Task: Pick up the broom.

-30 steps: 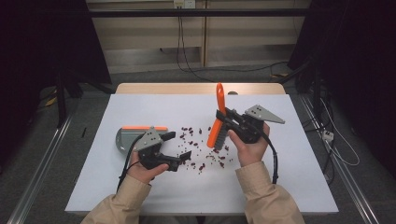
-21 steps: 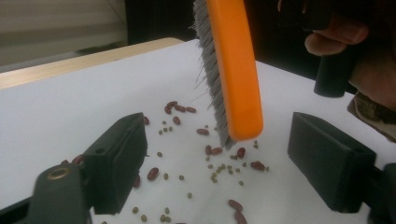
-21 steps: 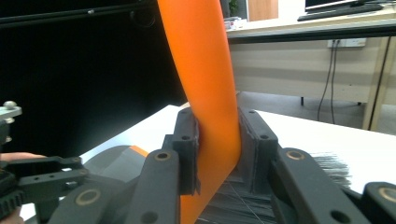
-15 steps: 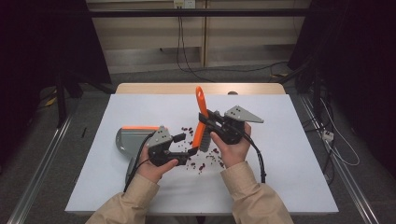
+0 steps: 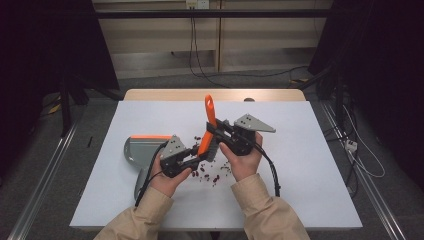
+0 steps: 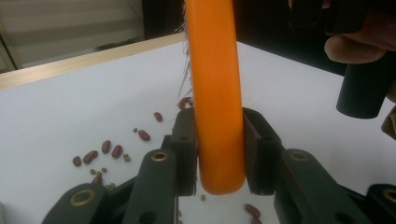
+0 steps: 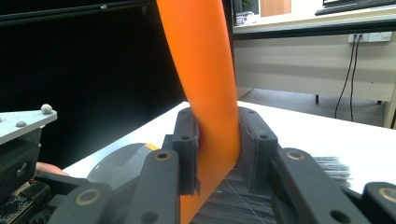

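Both grippers have hold of the same orange brush (image 5: 207,131) w/ jaws clamped on it. The left gripper (image 5: 196,158) has just been closing, and its jaws now pinch the low end of the brush; in the left gripper view the rounded orange tip (image 6: 219,121) sits between the pads and the pads press both sides (no gap visible). The right gripper (image 5: 214,136) grips further up the brush; in the right gripper view the orange handle (image 7: 205,79) rises between its pads, which are tight on it, and black bristles (image 7: 334,168) spread just beyond and below the jaws.

In the high view the brush stands tilted, top end up past the right gripper and leaning away from the person, low end down at the left gripper. The two grippers are near each other, almost touching, left one a bit lower and closer to the person.

Dark red beans (image 5: 207,175) lie scattered on the white table (image 5: 310,170), right under and just in front of both grippers; in the left gripper view more beans (image 6: 105,150) lie left of its jaws. A grey dustpan (image 5: 137,150) w/ orange edge lies flat just outside the left gripper, away from the right one, touching neither.

The left hand (image 5: 167,177) and right hand (image 5: 245,160) each wrap their gripper's body.
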